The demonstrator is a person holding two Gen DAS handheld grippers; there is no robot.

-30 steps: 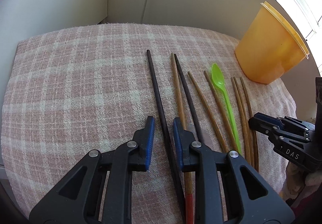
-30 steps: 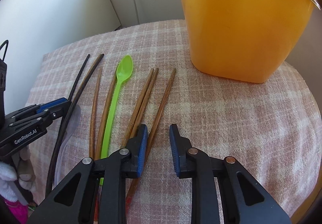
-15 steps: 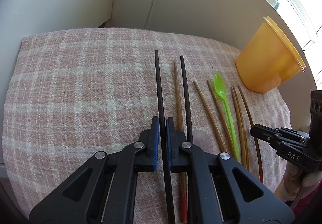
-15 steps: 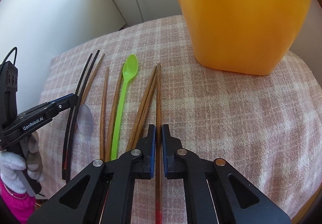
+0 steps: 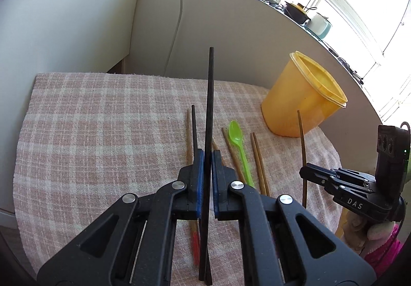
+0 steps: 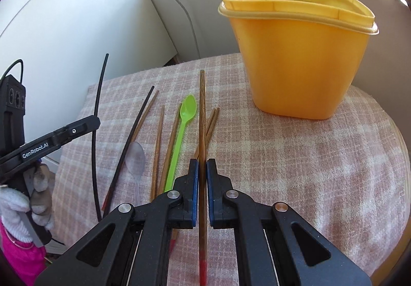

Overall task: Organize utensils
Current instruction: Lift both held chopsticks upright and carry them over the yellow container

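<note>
- My left gripper (image 5: 207, 155) has black plastic arms with triangular cut-outs, blue pads on the inner faces of its fingers (image 5: 199, 178), and silver round screws at the pivots.
- My right gripper (image 6: 202, 165) matches it: black frame, blue pads, silver screws.
- Seen from the right wrist, the left unit's arm reads "GenRobot.AI" in white, with a black box and a looped black cable above that lettering.
- Seen from the left wrist, the right unit reads "DAS".
- Below the "GenRobot.AI" lettering I see a white knit glove (image 6: 15, 211) and a bright pink sleeve (image 6: 18, 257).
</note>
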